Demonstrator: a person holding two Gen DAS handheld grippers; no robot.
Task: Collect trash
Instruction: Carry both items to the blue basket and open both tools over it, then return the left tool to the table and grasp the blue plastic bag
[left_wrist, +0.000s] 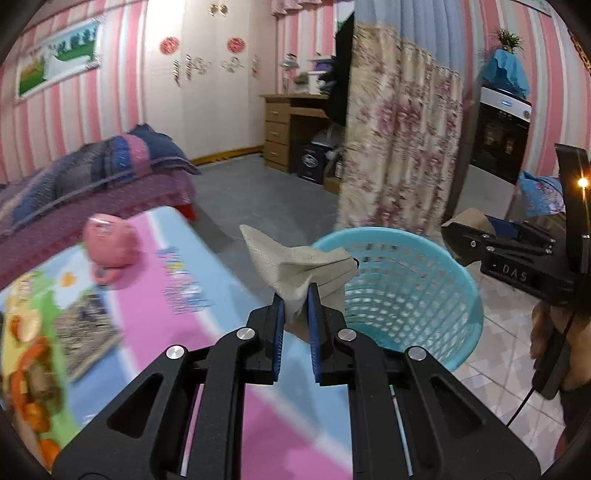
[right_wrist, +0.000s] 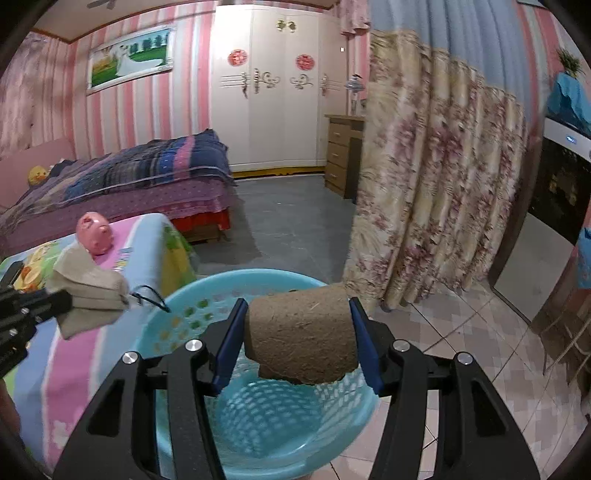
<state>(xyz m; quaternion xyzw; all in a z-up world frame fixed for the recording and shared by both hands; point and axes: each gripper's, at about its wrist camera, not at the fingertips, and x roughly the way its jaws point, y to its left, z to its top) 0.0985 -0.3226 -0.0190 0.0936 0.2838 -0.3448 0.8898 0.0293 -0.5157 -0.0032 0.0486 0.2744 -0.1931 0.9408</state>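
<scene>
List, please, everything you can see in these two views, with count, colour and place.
basket: one, turquoise, on the floor beside the table
tissue: one wad, beige, in the left gripper
tube: one, brown cardboard, over the basket
piggy bank: one, pink, on the table
table: one, pink and blue cover, left
bed: one, purple and blue, behind the table
wardrobe: one, white, back wall
drawers: one, wooden, beside the wardrobe
curtain: one, floral, right
left gripper: shut on the tissue
right gripper: holding the tube

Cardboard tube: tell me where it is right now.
In the right wrist view the cardboard tube sits centre frame, clamped in the right claw above the open blue basket, right of the table.
</scene>
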